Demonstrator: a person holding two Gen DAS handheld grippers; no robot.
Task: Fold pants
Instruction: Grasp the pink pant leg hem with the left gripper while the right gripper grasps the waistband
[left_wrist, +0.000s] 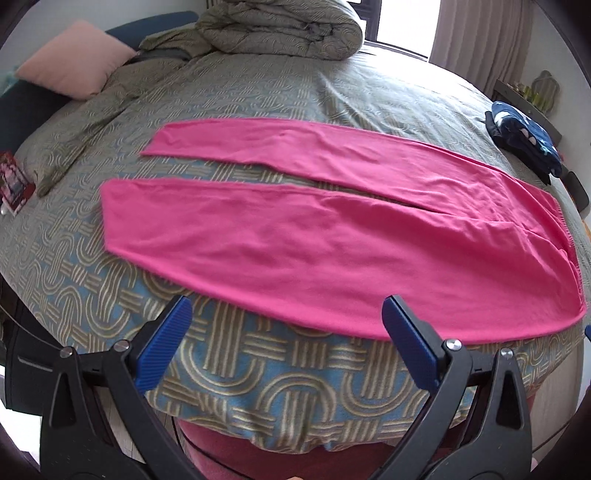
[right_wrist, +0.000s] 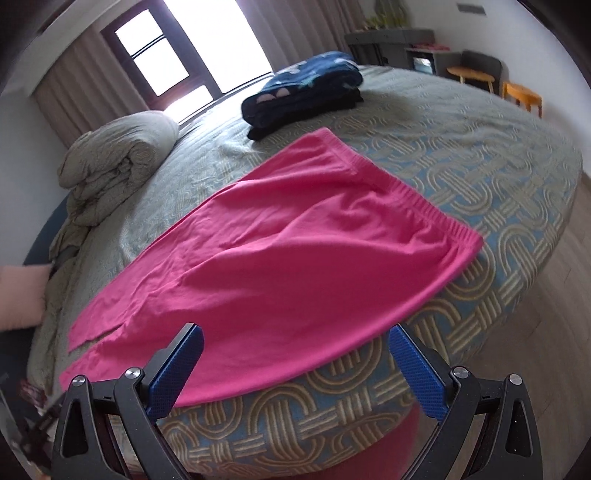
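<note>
Pink pants (left_wrist: 295, 236) lie flat on the patterned bedspread (left_wrist: 258, 373), both legs stretched to the left and spread apart, waist at the right. In the right wrist view the pants (right_wrist: 280, 258) show their elastic waistband (right_wrist: 417, 206) toward the right. My left gripper (left_wrist: 288, 314) is open just short of the near leg's edge, holding nothing. My right gripper (right_wrist: 295, 343) is open too, hovering over the near edge of the pants by the hip, with nothing between its blue pads (right_wrist: 173, 373).
A rolled grey duvet (left_wrist: 280, 29) and a pink pillow (left_wrist: 74, 59) sit at the head of the bed. A folded dark blue garment (right_wrist: 303, 88) lies beyond the waistband. Shelves and orange stools (right_wrist: 521, 96) stand past the bed; wooden floor runs along the right.
</note>
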